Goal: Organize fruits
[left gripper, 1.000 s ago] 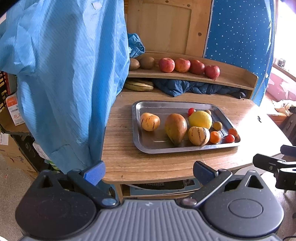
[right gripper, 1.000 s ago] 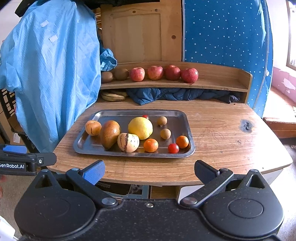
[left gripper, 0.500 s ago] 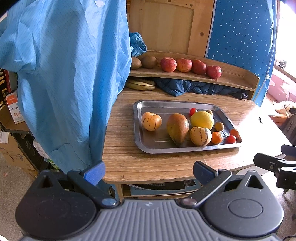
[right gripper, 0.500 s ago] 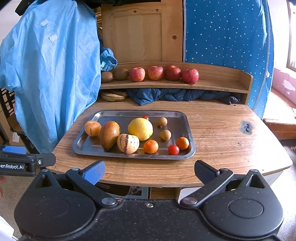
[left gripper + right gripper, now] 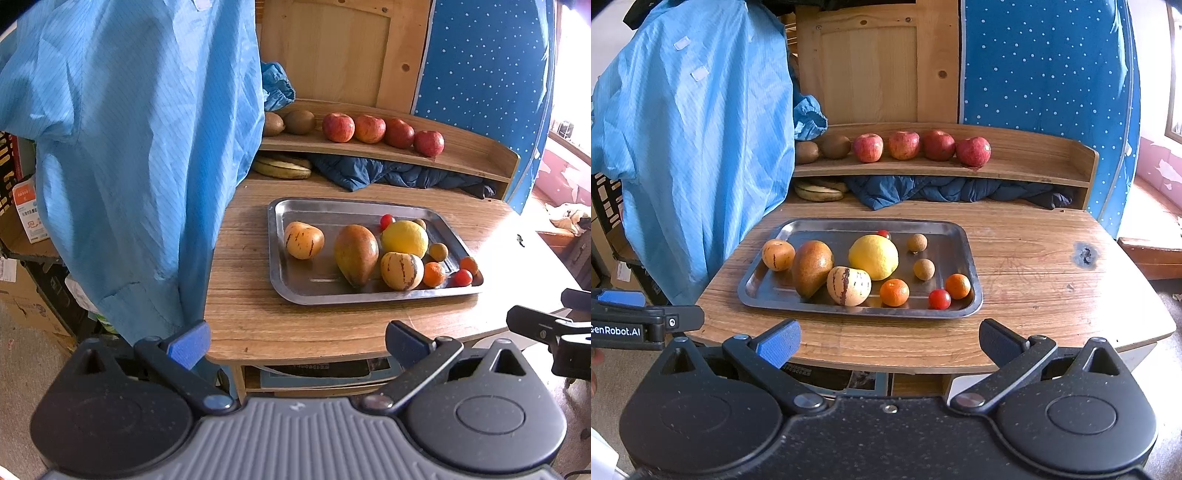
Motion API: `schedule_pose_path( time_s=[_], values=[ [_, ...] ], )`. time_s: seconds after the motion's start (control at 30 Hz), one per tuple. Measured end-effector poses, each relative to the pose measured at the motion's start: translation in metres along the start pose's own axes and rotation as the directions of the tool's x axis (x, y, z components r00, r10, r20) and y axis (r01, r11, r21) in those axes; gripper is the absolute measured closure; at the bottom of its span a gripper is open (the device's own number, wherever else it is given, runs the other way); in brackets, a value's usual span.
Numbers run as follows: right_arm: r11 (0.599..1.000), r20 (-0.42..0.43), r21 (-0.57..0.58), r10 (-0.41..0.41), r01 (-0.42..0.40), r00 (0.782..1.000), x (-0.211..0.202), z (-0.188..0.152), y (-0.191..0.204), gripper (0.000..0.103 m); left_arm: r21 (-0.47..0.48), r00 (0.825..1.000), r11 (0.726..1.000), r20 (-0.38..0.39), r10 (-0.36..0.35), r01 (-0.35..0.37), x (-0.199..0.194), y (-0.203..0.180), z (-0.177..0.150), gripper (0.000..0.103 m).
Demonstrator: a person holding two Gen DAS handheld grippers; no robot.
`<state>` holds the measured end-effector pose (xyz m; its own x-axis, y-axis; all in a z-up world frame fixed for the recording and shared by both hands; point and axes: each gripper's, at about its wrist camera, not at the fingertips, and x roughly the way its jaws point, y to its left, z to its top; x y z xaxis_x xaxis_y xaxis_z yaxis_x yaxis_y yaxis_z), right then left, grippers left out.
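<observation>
A wooden table [image 5: 1034,295] fills the middle of the room, with a blue coat [image 5: 694,147] hanging at its left and a dotted blue panel [image 5: 1045,62] behind. Nearest, both tools hang short of the table's front edge: the left gripper [image 5: 297,341] and the right gripper [image 5: 888,341] each have their fingers spread wide with nothing between them.

On the table sits a metal tray [image 5: 967,254] holding mixed fruit: two striped melons [image 5: 849,286], a brown pear [image 5: 812,267], a yellow lemon [image 5: 873,256], two small oranges [image 5: 894,292], cherry tomatoes [image 5: 939,299] and two small brown fruits [image 5: 924,268]. Farther back, a shelf [image 5: 1034,162] carries four apples [image 5: 904,144] in a row beside two kiwis [image 5: 834,146]; bananas [image 5: 818,192] lie under it next to a dark bundle of cloth [image 5: 942,190].

Sorted apples above and a mixed tray below would suit either a sorting partway through or a finished arrangement, so I can't say which fruit comes next. Any pick would go best from above, fingers straddling a fruit's widest part; the pear, melon and lemon touch, so the outlying small fruits offer cleaner access.

The tray's raised rim needs clearing on the way in. The table's right half is bare, and the shelf has open room at its right end.
</observation>
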<state>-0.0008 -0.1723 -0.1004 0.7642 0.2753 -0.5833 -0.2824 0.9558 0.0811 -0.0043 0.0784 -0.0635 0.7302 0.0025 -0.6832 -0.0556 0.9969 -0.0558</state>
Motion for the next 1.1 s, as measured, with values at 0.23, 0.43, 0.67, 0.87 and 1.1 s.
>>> schedule_pose_path(
  time_s=[0.23,0.43,0.67,0.87,1.1],
  values=[
    [1.000,0.000,0.000,0.000,0.000,1.000,0.0002,0.0002,0.0002,0.001,0.000,1.000,1.000,-0.001,0.005,-0.005,-0.0004,-0.0014,-0.0001,0.000],
    [1.000,-0.002,0.000,0.001,-0.001,1.000,0.0005,0.0005,-0.0001,0.001,-0.001,1.000,1.000,-0.003,0.008,-0.008,0.0001,-0.0020,0.0001,0.000],
    [1.000,-0.007,-0.006,0.008,-0.008,1.000,0.0029,0.0008,0.0021,0.001,-0.008,1.000,1.000,-0.003,0.009,-0.010,0.0011,-0.0008,0.0002,0.000],
    [1.000,-0.009,-0.006,0.009,-0.009,1.000,0.0053,0.0020,0.0031,0.001,-0.007,1.000,1.000,-0.003,0.008,-0.009,0.0014,-0.0007,0.0004,0.000],
    [1.000,-0.012,-0.008,0.009,-0.009,1.000,0.0069,0.0021,0.0025,0.001,-0.008,1.000,1.000,-0.005,0.002,-0.002,0.0045,-0.0003,0.0019,0.000]
  ],
)
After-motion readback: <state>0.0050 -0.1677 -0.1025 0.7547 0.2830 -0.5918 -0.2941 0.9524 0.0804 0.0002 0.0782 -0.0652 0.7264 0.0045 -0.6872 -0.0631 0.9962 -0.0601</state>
